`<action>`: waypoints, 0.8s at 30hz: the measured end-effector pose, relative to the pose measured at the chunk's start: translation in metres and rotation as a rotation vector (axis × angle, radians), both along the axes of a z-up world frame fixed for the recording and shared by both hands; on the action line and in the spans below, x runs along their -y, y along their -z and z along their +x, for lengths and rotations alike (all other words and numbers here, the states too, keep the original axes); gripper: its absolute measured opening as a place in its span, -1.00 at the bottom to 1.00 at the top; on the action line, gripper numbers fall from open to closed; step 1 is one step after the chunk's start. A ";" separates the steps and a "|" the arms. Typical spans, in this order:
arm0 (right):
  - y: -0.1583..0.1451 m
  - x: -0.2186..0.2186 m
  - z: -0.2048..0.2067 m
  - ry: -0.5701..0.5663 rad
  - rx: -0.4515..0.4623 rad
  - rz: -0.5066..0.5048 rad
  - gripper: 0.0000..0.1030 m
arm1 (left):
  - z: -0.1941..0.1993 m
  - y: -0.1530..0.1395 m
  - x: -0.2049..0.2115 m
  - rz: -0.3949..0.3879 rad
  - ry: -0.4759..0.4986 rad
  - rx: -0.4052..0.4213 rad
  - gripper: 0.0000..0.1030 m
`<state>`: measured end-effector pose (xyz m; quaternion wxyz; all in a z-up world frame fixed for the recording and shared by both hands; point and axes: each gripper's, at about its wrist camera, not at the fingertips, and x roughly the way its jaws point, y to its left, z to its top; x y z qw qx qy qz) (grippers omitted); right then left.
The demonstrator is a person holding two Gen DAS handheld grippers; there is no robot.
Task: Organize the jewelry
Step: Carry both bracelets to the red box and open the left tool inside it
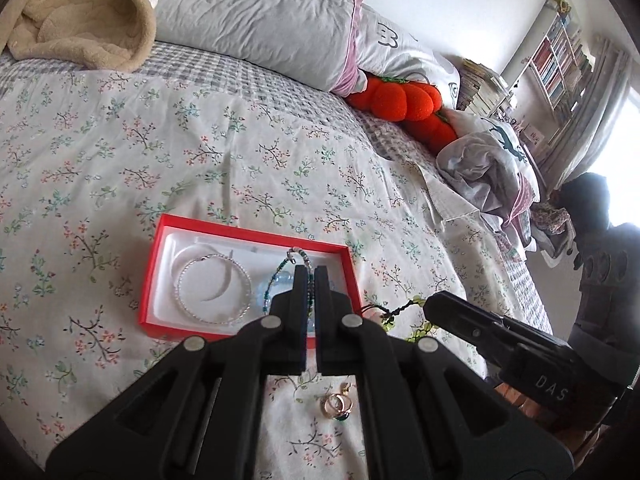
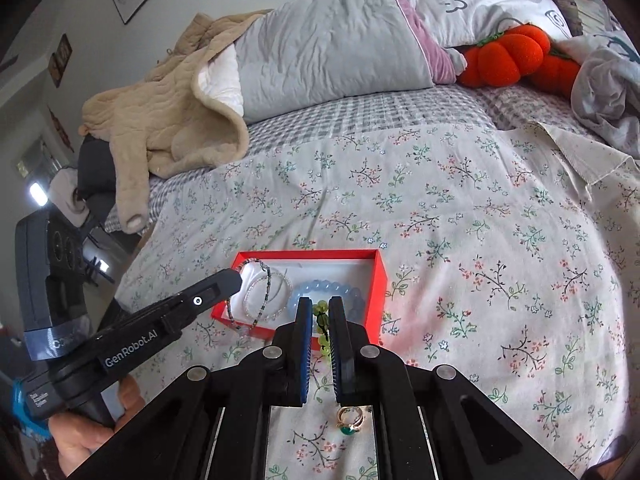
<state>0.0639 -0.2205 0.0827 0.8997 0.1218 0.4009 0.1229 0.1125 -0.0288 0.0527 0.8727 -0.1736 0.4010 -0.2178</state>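
A red jewelry box (image 1: 158, 264) (image 2: 380, 280) with a white lining lies on the floral bedspread. In it are a silver bangle (image 1: 214, 290) (image 2: 266, 294) and a pale blue bead bracelet (image 2: 328, 288). My left gripper (image 1: 311, 274) (image 2: 236, 280) is shut on a dark green beaded bracelet (image 1: 282, 270) (image 2: 250, 292) that hangs over the box. My right gripper (image 2: 320, 308) (image 1: 430, 306) is shut on a light green bead bracelet (image 2: 322, 322) (image 1: 416, 304) just right of the box. Gold rings with a green stone (image 1: 338, 404) (image 2: 350, 420) lie on the bed near me.
The floral bedspread (image 1: 240, 160) (image 2: 480, 240) stretches beyond the box. A beige blanket (image 1: 80, 12) (image 2: 172, 120), grey pillows (image 1: 260, 20) (image 2: 332, 48) and orange plush pumpkins (image 1: 400, 98) (image 2: 508, 60) lie at the head. Crumpled bedding (image 1: 488, 176) lies at the right.
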 end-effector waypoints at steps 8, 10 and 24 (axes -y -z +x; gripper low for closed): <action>0.005 0.002 0.009 0.034 -0.012 -0.020 -0.84 | 0.016 0.023 -0.007 0.055 -0.077 -0.058 -0.93; 0.006 0.000 0.010 0.037 -0.013 -0.029 -0.84 | 0.018 0.026 -0.011 0.094 -0.097 -0.062 -0.93; 0.002 -0.016 0.017 0.051 -0.003 -0.058 -0.84 | 0.019 0.033 -0.020 0.237 -0.141 -0.081 -0.66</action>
